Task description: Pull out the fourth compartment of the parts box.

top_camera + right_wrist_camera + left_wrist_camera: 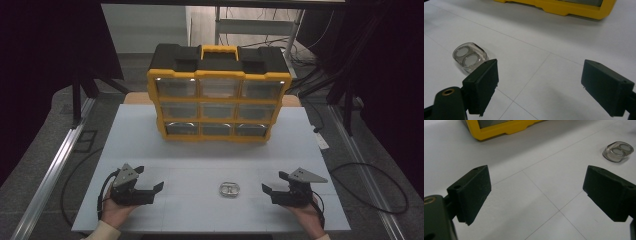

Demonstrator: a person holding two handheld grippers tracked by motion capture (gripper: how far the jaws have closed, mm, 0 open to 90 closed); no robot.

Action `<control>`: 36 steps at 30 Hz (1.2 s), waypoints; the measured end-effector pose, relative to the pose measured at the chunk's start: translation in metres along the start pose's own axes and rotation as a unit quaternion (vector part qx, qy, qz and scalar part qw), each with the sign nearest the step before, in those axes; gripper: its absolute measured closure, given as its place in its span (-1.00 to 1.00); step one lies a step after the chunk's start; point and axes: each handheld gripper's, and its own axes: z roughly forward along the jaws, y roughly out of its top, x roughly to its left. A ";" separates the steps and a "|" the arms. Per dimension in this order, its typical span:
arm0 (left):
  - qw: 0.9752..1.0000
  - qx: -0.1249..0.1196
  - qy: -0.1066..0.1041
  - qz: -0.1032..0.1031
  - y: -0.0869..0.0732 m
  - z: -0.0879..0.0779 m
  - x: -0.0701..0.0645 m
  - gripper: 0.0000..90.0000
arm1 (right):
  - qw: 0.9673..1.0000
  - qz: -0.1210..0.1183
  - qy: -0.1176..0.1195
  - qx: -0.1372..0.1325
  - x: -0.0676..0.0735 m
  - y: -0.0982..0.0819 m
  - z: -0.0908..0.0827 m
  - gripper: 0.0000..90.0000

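**Both grippers idle beside a small clear container, drawer organizer behind**

You hold the left gripper [150, 183] at about 7 o'clock on the white table [200, 155] and the right gripper [274, 184] at about 5 o'clock. The jaws of each stand wide apart and grip nothing; both gripper views show bare table between them. The small clear container [229, 189], shallow and rounded with two round recesses in it, lies flat on the table between the two grippers, somewhat nearer the right one and apart from both. In the left gripper view it sits at 1 o'clock [618, 151]; in the right gripper view it sits at 10 o'clock [469, 57], just beyond the left-hand jaw. The yellow-and-black drawer organizer [218, 92] stands upright at 12 o'clock, well apart from the container, its nine clear drawers all seeming shut.

Likely hazards from here:
- The container is low and smooth-walled. If you close the jaws too high on it, expect it to squirt out and skid across the table.
- If you close hard, the thin clear wall may flex or crack.
- If you approach with either gripper at a slant, one jaw is likely to strike the rim first and push the piece away instead of bracketing it.
- Should you carry it to a drawer, opening one single-handed may drag the organizer forward.
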 end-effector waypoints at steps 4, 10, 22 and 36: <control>1.000 -0.004 -0.002 0.009 0.002 0.000 -0.002 -0.81 | 1.000 0.000 -0.002 0.001 0.000 0.000 0.000 -0.66; 1.000 -0.002 -0.004 0.018 0.005 0.003 -0.005 -0.81 | 1.000 0.003 -0.003 0.002 0.000 0.000 0.000 -0.66; 0.999 -0.002 -0.019 0.035 0.010 0.009 -0.014 -0.81 | 1.000 -0.001 0.003 0.000 0.001 -0.001 -0.001 -0.66; 0.998 -0.003 -0.042 0.055 0.016 0.018 -0.023 -0.80 | 1.000 0.007 0.000 -0.004 0.001 -0.003 -0.005 -0.66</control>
